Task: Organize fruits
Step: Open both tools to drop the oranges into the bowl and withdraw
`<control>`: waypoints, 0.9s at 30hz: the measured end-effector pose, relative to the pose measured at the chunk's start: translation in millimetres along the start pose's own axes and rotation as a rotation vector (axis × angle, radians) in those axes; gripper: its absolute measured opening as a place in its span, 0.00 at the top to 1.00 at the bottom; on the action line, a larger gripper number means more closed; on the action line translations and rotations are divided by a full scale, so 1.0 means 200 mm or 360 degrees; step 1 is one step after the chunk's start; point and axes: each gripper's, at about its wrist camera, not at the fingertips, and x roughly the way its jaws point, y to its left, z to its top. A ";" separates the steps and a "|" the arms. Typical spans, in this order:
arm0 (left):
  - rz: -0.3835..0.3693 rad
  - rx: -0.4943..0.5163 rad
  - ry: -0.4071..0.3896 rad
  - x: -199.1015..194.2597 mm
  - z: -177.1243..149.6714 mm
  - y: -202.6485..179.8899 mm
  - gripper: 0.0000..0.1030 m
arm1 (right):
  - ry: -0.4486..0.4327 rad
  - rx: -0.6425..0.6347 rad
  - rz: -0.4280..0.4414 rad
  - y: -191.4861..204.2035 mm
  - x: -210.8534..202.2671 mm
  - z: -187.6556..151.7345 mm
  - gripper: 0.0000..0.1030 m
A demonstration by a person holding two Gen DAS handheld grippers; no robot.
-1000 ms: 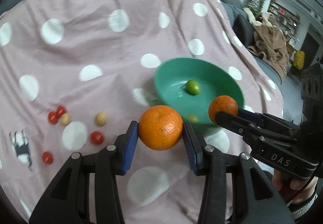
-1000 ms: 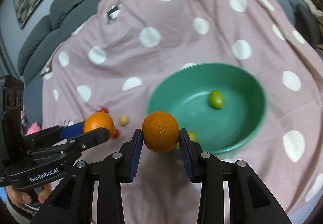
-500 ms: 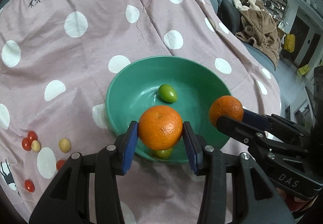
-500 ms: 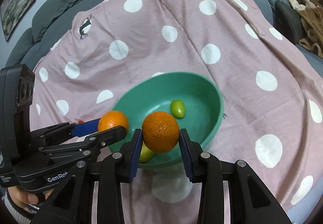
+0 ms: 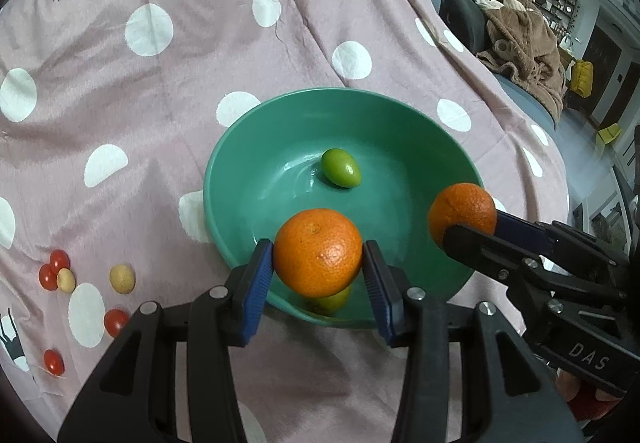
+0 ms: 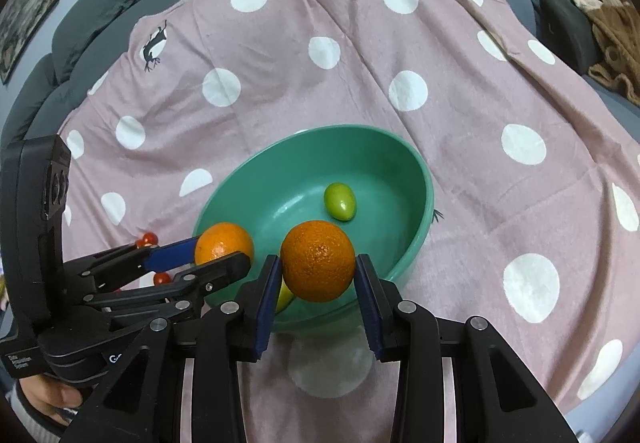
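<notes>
Pink dotted cloth covers the sofa, the green bowl (image 5: 224, 179) on it. Our left gripper (image 5: 318, 267) clamps one orange (image 5: 318, 257), our right gripper (image 6: 318, 271) another orange (image 6: 318, 261), both over the near rim. We should lower, then release gently.

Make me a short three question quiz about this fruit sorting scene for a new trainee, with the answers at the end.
1. True or false: each gripper is shut on an orange.
2. How many green fruits show in the teal bowl? A) none B) two C) five
3. Fill in: the small red tomatoes lie on the ______, not in the bowl.

Key
1. True: the left gripper clamps the left orange, and the right gripper clamps the right orange, both over the bowl's near side.
2. B: one green fruit in the middle, a second green fruit partly hidden under the left orange.
3. Polka-dot cloth.
</notes>
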 end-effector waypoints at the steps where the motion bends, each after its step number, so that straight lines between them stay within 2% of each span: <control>1: -0.0002 0.0002 -0.0004 0.00 0.00 0.00 0.53 | 0.0001 -0.0002 -0.0005 0.00 0.00 0.00 0.62; 2: -0.0007 -0.0001 -0.0017 -0.01 -0.01 0.00 0.50 | 0.0002 -0.0003 -0.0011 0.00 0.00 0.00 0.62; 3: -0.0005 -0.0007 -0.0039 -0.02 0.00 0.00 0.39 | 0.0003 -0.0005 -0.0016 0.01 0.00 0.00 0.62; 4: 0.0012 -0.0018 -0.0048 -0.03 0.00 0.01 0.33 | 0.0005 -0.0008 -0.0026 0.01 0.00 0.00 0.62; 9: 0.0009 -0.0087 -0.0077 -0.08 -0.01 0.04 0.30 | -0.0028 -0.0025 -0.0051 0.03 -0.05 -0.01 0.60; 13: 0.0020 -0.0147 -0.0127 -0.17 -0.07 0.08 0.23 | -0.0048 -0.0041 -0.0038 0.04 -0.10 -0.01 0.60; 20: 0.0022 -0.0371 -0.0150 -0.33 -0.31 0.24 0.22 | -0.0050 -0.0104 -0.0003 0.12 -0.26 -0.07 0.59; 22: 0.0018 -0.0441 -0.0152 -0.38 -0.37 0.29 0.17 | -0.0050 -0.0124 0.0011 0.16 -0.32 -0.09 0.59; 27: 0.0008 -0.0573 -0.0154 -0.47 -0.51 0.35 0.14 | -0.0058 -0.0231 0.0032 0.29 -0.42 -0.14 0.58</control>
